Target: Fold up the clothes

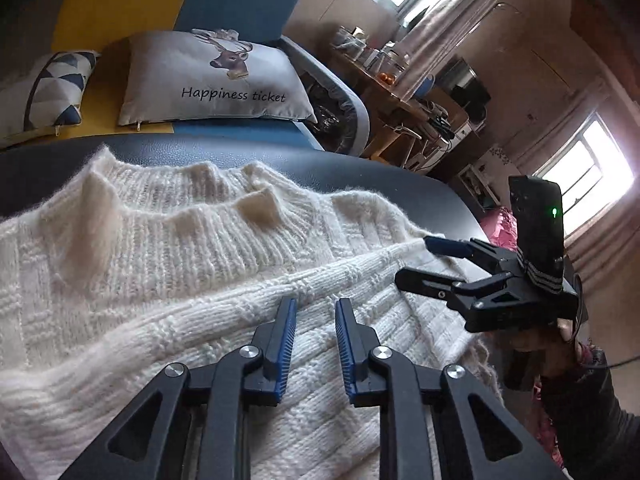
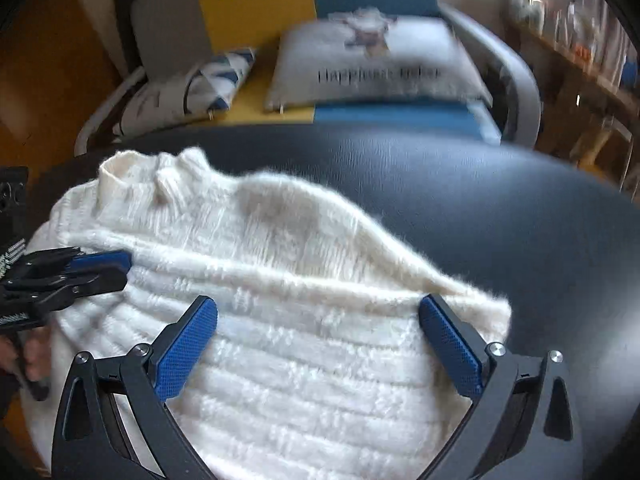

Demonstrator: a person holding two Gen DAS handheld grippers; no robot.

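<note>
A cream knitted sweater (image 1: 168, 264) lies on a dark leather surface (image 1: 360, 172), its ribbed collar toward the far side and a sleeve folded across the body. My left gripper (image 1: 316, 308) hovers just above the folded sleeve with its jaws a small gap apart, holding nothing. My right gripper (image 1: 416, 258) is at the sweater's right edge, open. In the right wrist view the right gripper (image 2: 318, 312) is wide open over the sweater (image 2: 304, 320), and the left gripper (image 2: 116, 266) shows at the left edge over the fold.
Behind the dark surface (image 2: 480, 208) stands a blue and yellow sofa (image 1: 240, 4) with a deer cushion (image 1: 216, 80) and a triangle-pattern cushion (image 1: 48, 88). A cluttered wooden table (image 1: 392, 92) and windows are to the right.
</note>
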